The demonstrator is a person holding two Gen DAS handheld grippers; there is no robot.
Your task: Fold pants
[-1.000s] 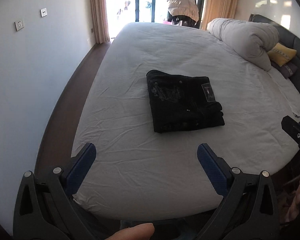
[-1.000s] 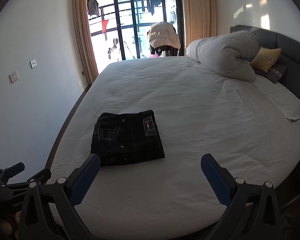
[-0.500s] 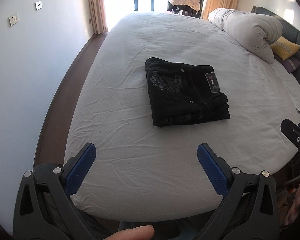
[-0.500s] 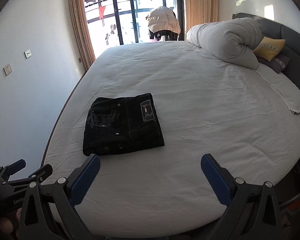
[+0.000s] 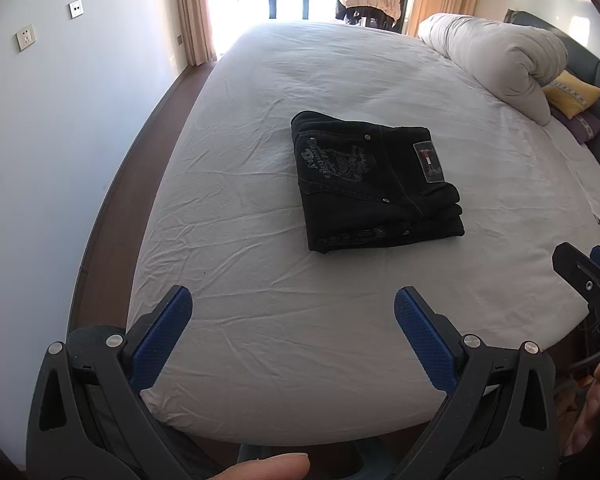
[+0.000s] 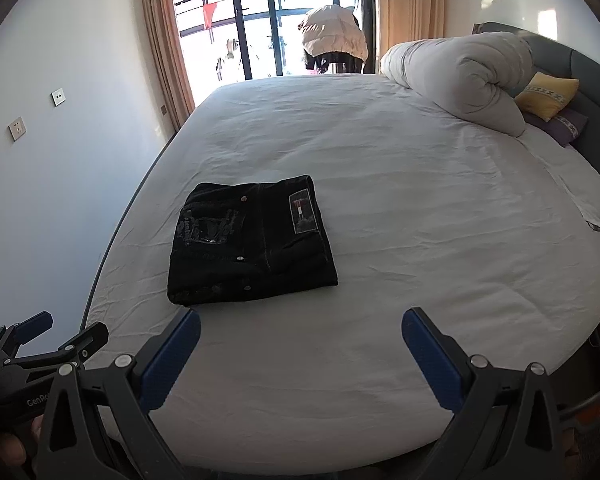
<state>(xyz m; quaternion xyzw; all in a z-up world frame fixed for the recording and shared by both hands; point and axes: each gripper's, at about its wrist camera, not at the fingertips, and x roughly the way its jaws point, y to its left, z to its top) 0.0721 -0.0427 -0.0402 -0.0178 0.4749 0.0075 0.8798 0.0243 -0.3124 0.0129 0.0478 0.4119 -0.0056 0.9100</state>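
Observation:
The black pants (image 5: 374, 182) lie folded into a compact rectangle on the white bed sheet (image 5: 300, 320), pocket embroidery and a label patch facing up. They also show in the right wrist view (image 6: 250, 242). My left gripper (image 5: 292, 312) is open and empty, held back over the bed's near edge, well short of the pants. My right gripper (image 6: 300, 336) is open and empty, just in front of the pants' near edge. The right gripper's tip shows at the right of the left wrist view (image 5: 584, 276); the left gripper shows at the lower left of the right wrist view (image 6: 40, 344).
A rolled grey duvet (image 5: 504, 60) lies at the far right near a yellow pillow (image 5: 572, 92) and the dark headboard (image 6: 580, 64). A white towel (image 6: 580, 196) lies at the right edge. A wall (image 5: 40, 140) and floor strip (image 5: 112, 208) run left of the bed. A window with curtains is beyond.
Both grippers have moved closer to the bed and pants, which now look larger. The pants have not moved. Both grippers stay open.

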